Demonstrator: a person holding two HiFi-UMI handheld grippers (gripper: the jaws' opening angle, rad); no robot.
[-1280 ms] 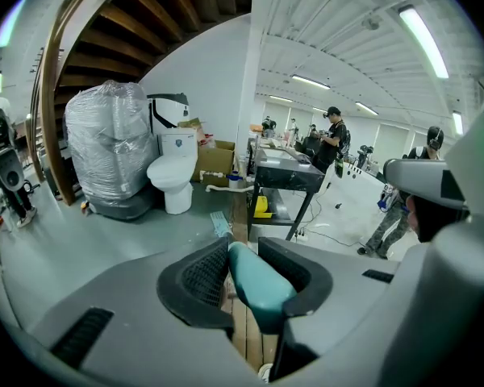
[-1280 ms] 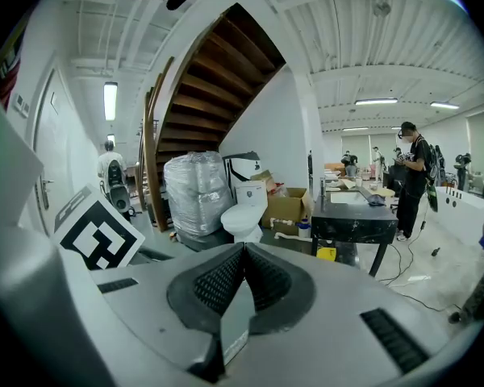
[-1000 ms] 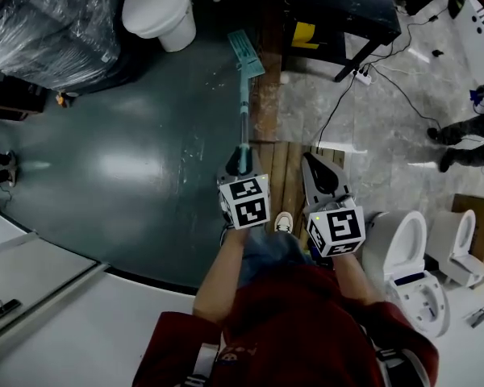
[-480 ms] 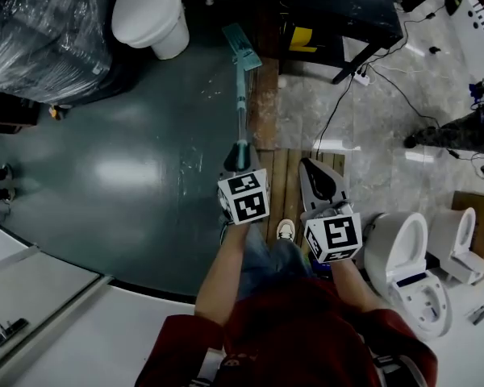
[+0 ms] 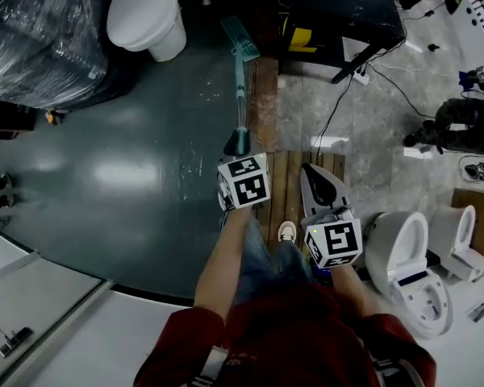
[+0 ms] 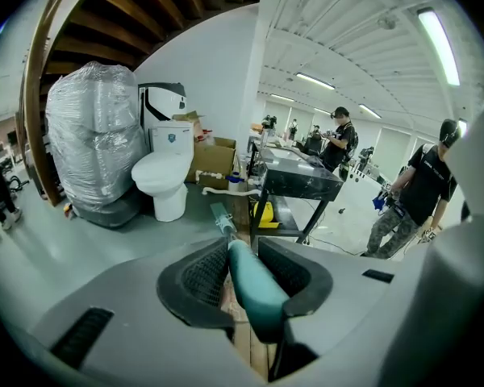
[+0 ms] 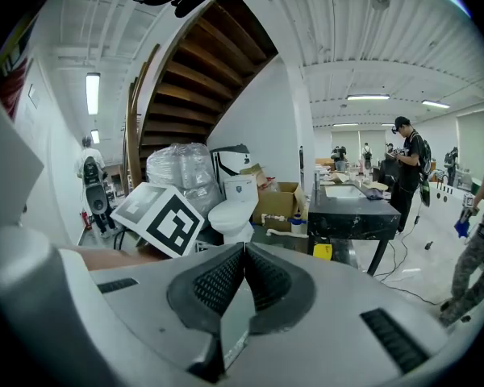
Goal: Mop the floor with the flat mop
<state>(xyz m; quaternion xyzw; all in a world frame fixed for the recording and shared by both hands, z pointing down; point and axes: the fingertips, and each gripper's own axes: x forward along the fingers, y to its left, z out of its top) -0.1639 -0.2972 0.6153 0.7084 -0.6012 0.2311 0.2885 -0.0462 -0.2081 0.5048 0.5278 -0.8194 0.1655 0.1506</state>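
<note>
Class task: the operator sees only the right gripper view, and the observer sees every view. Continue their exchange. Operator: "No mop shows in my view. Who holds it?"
Observer: The left tool is shut on the teal mop handle.
Operator: Where is its head?
Observer: The teal flat mop head rests on the dark green floor, not far from a white toilet.
Operator: What lies under my tool?
Observer: The right tool hangs over wooden planks, beside the left one.
</note>
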